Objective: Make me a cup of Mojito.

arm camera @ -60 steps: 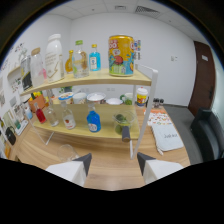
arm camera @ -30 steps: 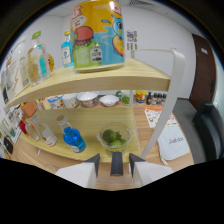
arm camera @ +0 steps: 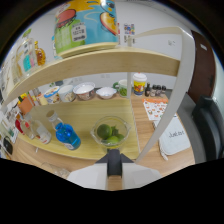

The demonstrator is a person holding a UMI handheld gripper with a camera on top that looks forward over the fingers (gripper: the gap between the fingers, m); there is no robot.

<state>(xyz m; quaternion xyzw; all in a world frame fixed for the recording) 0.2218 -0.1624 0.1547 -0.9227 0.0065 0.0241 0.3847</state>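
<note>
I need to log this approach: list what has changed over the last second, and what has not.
The gripper has moved forward and down toward the two-tier wooden shelf, closing in on the clear glass bowl of green limes, which now sits just ahead of its fingers. The fingers have drawn together. Nothing was grasped or released. The bowl, the blue bottle and the large colourful tin stayed put.

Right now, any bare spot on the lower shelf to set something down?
Yes: bare wood between the lime bowl and the back row of bowls. Left end is crowded around the blue bottle. The gripper sits just short of the lime bowl.
</note>
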